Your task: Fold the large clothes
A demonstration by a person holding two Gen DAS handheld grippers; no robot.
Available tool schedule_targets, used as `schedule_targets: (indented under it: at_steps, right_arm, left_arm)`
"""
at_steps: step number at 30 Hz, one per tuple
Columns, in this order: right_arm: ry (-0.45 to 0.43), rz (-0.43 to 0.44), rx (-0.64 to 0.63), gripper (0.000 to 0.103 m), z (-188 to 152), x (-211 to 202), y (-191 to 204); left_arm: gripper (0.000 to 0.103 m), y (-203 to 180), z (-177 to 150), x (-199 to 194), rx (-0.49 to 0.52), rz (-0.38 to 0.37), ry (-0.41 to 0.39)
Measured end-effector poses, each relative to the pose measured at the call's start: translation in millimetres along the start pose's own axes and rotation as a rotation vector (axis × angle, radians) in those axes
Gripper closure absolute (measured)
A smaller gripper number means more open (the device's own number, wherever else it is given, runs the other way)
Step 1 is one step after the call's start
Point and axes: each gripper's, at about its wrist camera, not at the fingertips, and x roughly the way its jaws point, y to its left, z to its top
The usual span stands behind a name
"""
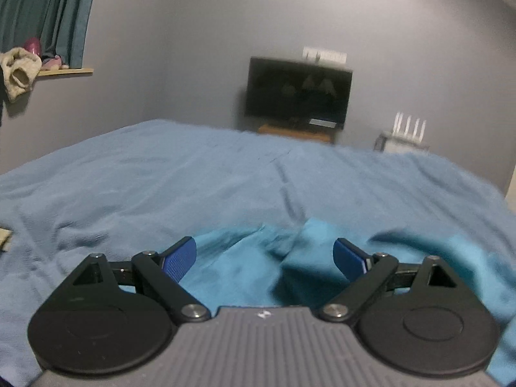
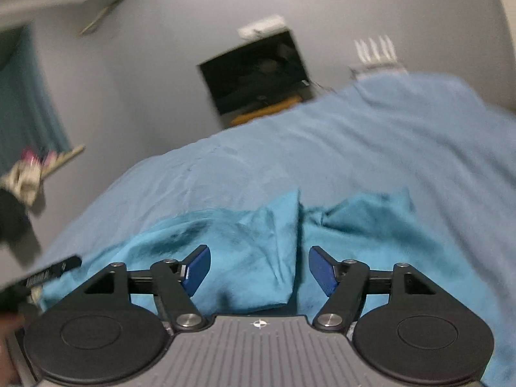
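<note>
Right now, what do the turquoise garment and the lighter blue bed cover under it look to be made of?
Turquoise garment: looks like thin woven or knit fabric, matte; it crumples into sharp creases and soft folds. Bed cover: seems a thicker, fleecy or brushed cloth, matte, with a fuzzy surface and broad shallow wrinkles. Blur leaves the exact fibres open.

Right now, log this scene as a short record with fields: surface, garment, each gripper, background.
surface: bed covered by a light blue blanket
garment: turquoise cloth, crumpled, lying on the blanket
left gripper: open, nothing between its pads, cloth beneath
right gripper: open, pads apart above a raised fold of the cloth
background: dark television against a grey wall, white router beside it
</note>
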Motion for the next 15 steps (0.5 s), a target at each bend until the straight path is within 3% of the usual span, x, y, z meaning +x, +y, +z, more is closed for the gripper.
schedule_targets:
  at_steps: [3,6,8,11,15]
  right_arm:
    - [0.008,0.003,0.065,0.033,0.6,23.6,-14.2]
    - [-0.028,0.017,-0.042,0.033,-0.8,34.6,0.1]
    - [-0.054,0.056,-0.152,0.033,-4.2,38.7,17.9]
    - [-0.043,0.107,-0.318,0.033,-12.4,49.1,40.6]
    - [0.11,0.053,-0.512,0.034,-34.8,72.3,56.7]
  left_arm:
    - [0.011,-15.5,11.6,1.8,-0.03,-0.074,-0.047]
    - [0.011,-42.9,15.0,8.0,0.027,-0.177,-0.075]
    - [0.011,-61.0,9.4,17.3,0.1,-0.216,-0.051]
    - [0.011,-82.2,-7.7,38.3,0.241,-0.243,0.085]
    - [0.011,-92.3,-36.3,59.5,0.382,-0.215,0.32]
